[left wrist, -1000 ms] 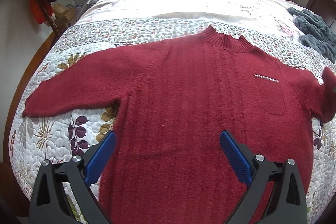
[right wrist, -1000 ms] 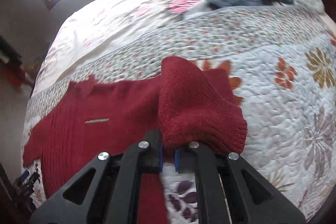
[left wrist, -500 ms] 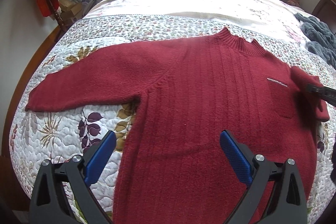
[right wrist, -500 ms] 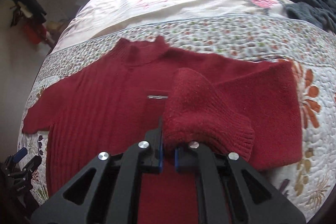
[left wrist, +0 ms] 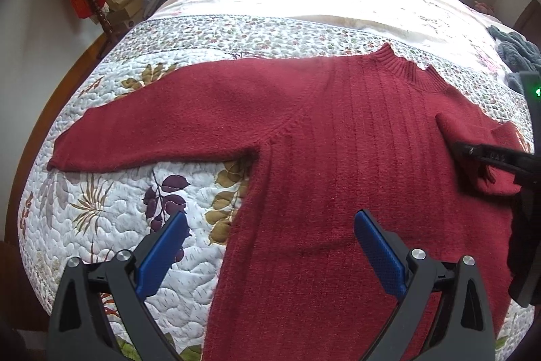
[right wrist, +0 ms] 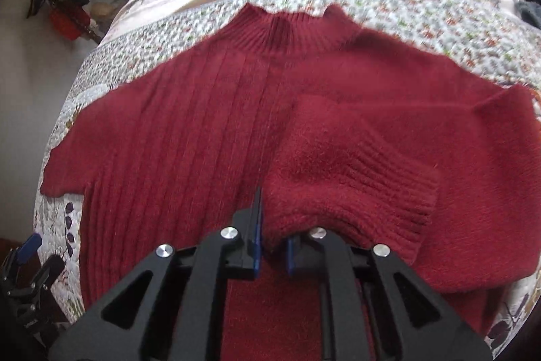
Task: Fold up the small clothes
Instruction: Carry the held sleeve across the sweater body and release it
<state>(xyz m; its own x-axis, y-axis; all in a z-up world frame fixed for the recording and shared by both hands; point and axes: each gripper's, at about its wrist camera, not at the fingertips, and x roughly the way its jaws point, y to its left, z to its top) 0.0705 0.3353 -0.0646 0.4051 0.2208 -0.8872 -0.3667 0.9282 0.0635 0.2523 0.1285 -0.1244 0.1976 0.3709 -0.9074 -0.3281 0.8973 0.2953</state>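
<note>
A dark red knit sweater [left wrist: 338,164] with vertical ribbing down its front and a finer ribbed collar is seen ahead of the left gripper [left wrist: 270,246], whose fingers are black with blue pads [left wrist: 378,256]. The quilt [left wrist: 111,202] to the left of that gripper is white, printed with purple, tan and green leaves, with a band of small red and green flowers beyond the collar. A grey-blue knit [left wrist: 517,53] is seen far right
</note>
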